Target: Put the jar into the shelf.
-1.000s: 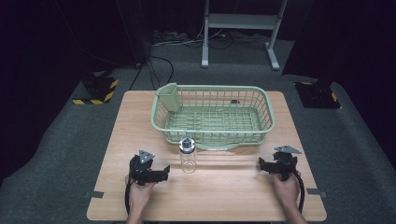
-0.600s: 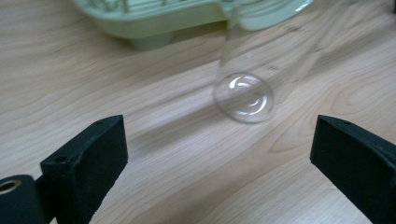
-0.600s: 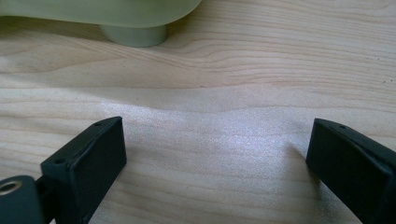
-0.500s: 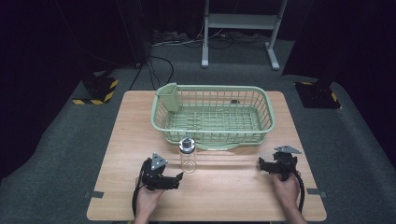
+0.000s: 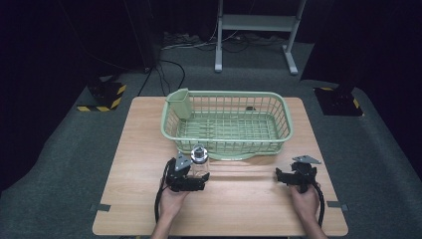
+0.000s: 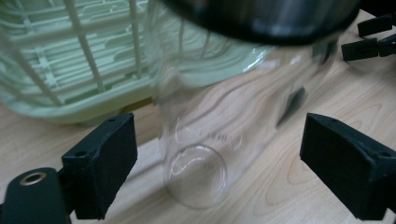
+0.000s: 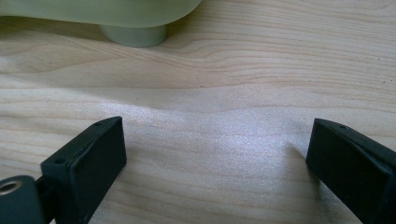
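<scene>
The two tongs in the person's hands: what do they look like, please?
Both the left tongs and the right tongs are black, each with two blocky black jaws with flat faces and small holes. A grey three-cornered plate sits on top of each, and a black cable trails back from each along the forearm. The forearms show no sleeves.

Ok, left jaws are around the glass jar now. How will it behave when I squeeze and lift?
The glass jar looks clear, smooth and rigid, so probably slippery against the pads, which do not touch it yet. It looks empty, so likely light. It is tall and narrow under a metal lid, so an off-centre push may tip it.
</scene>
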